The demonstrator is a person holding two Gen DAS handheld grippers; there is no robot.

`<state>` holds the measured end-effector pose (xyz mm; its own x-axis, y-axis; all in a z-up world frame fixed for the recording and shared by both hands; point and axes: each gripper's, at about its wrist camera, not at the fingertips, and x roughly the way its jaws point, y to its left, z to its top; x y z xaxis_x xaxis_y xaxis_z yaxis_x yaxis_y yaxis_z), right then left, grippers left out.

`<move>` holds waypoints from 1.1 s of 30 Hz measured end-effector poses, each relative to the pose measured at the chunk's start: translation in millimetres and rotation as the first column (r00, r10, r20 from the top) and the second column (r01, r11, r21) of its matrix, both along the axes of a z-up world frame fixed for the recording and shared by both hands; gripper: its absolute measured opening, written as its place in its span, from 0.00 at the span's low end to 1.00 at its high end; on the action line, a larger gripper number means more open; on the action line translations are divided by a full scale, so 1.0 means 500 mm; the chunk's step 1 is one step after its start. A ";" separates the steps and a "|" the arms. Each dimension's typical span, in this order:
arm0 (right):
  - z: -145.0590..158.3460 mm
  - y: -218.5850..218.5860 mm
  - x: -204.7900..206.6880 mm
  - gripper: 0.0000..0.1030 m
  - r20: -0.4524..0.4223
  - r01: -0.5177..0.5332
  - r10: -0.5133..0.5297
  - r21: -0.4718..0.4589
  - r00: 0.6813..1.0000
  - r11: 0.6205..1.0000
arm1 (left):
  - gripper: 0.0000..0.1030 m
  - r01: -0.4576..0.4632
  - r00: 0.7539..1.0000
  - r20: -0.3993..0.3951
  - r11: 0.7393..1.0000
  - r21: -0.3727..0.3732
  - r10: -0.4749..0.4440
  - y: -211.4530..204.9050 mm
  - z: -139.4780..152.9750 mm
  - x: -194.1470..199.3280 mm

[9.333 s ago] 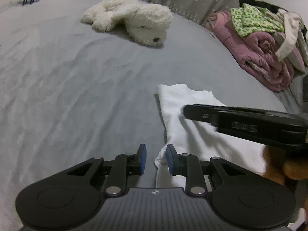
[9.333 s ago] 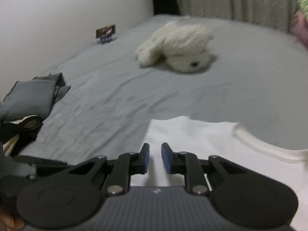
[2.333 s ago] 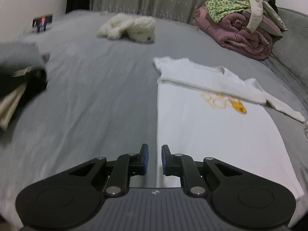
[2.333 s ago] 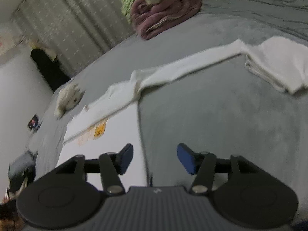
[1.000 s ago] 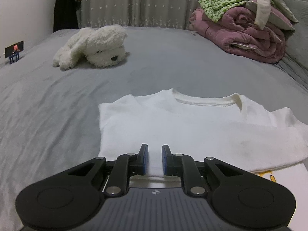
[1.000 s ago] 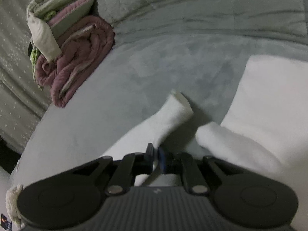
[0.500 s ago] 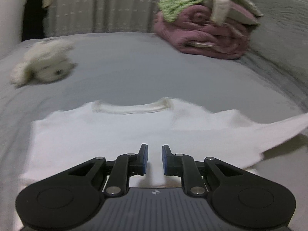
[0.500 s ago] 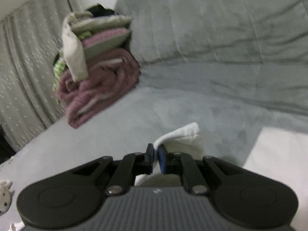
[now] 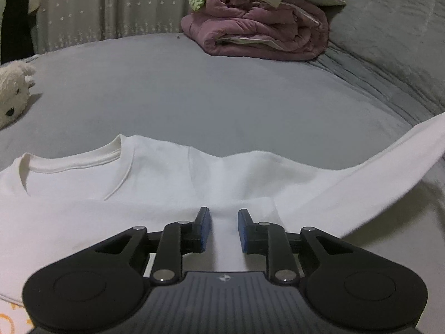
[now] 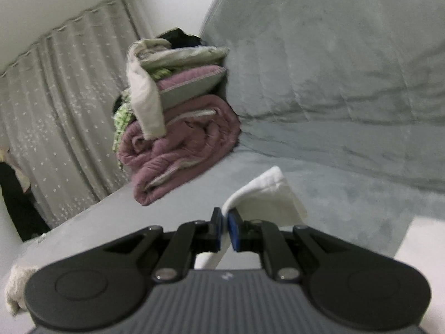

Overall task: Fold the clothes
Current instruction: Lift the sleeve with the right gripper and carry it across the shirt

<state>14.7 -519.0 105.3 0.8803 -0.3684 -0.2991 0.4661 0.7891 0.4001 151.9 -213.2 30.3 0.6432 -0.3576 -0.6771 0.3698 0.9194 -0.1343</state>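
White sleeve point(image 10: 267, 194) now lifted higher by right gripper point(image 10: 224, 232).

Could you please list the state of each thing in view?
White long-sleeved shirt: flat on the bed, right sleeve lifted.
Left gripper: jaws open, above the shirt.
Right gripper: jaws shut on the sleeve cuff.
Rolled pink quilt: rolled, clothes stacked on top.

Wide bed with a smooth grey sheet point(image 9: 222, 89) carries a spread white long-sleeved shirt point(image 9: 172, 183); beyond it a rolled mauve quilt point(image 9: 258, 30), left of it a cream plush toy point(image 9: 14, 94)
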 end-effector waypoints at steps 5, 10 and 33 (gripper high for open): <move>0.023 0.024 -0.006 0.07 0.041 -0.023 0.025 -0.035 0.999 0.999 | 0.21 -0.004 1.000 -0.006 1.000 -0.008 0.004 0.004 0.004 -0.004; 0.038 0.038 -0.012 0.07 0.060 -0.041 0.045 -0.069 0.997 0.997 | 0.22 -0.044 0.999 -0.018 0.998 -0.037 0.044 0.108 0.048 -0.031; 0.028 0.161 0.008 0.07 -0.054 -0.117 0.106 -0.291 0.993 0.950 | 0.26 -0.366 0.919 -0.211 0.920 -0.140 0.334 0.499 0.041 -0.083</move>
<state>18.9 -438.3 119.4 0.9110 -0.3448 -0.2260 0.3787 0.9167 0.1277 110.4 36.3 50.5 0.6223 -0.2535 -0.7406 -0.0165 0.9417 -0.3362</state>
